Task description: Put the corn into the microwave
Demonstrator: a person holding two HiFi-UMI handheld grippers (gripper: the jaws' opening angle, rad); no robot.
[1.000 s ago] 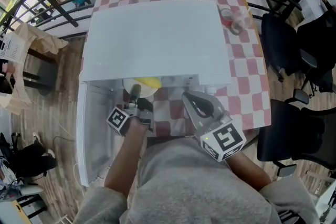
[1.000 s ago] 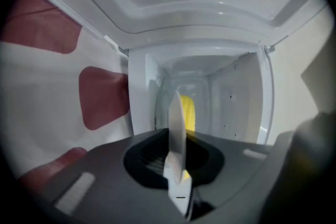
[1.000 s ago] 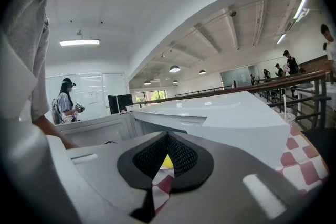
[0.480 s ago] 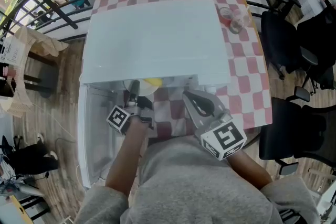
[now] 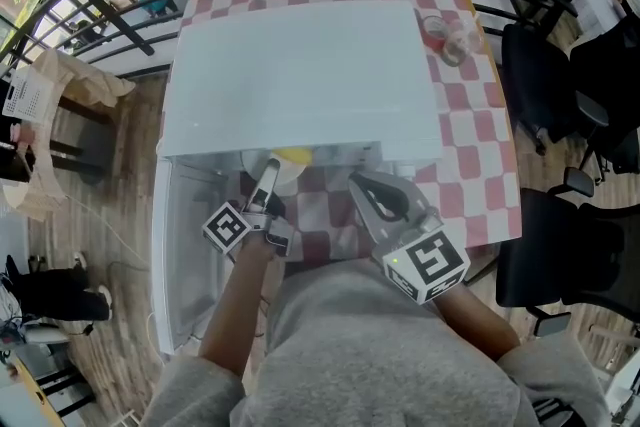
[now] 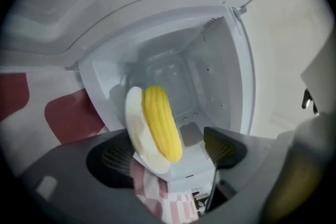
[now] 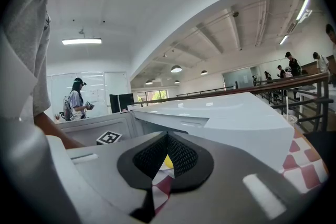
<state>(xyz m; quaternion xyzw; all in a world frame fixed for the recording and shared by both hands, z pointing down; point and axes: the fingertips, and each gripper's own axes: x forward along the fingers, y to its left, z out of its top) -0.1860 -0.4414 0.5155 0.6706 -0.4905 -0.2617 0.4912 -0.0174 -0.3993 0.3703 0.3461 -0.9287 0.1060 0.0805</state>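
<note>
A yellow corn cob (image 6: 163, 123) lies on a small white plate (image 6: 137, 131) at the mouth of the white microwave (image 5: 300, 65), whose door (image 5: 170, 255) hangs open to the left. In the head view only a yellow edge of the corn (image 5: 292, 156) shows under the microwave's top. My left gripper (image 5: 266, 183) points into the cavity, and its jaws are opening wide. The plate sits between the pads (image 6: 223, 147) without being pressed. My right gripper (image 5: 372, 197) is shut and empty, hovering in front of the microwave to the right.
The microwave stands on a red-and-white checked tablecloth (image 5: 470, 145). A clear cup (image 5: 445, 37) sits at the back right. Black office chairs (image 5: 560, 85) stand to the right of the table. A person (image 7: 76, 97) stands far off in the right gripper view.
My left gripper's jaws have spread from shut to wide open, letting go of the plate's rim. It has rolled and lifted slightly. The right gripper has stayed where it was.
</note>
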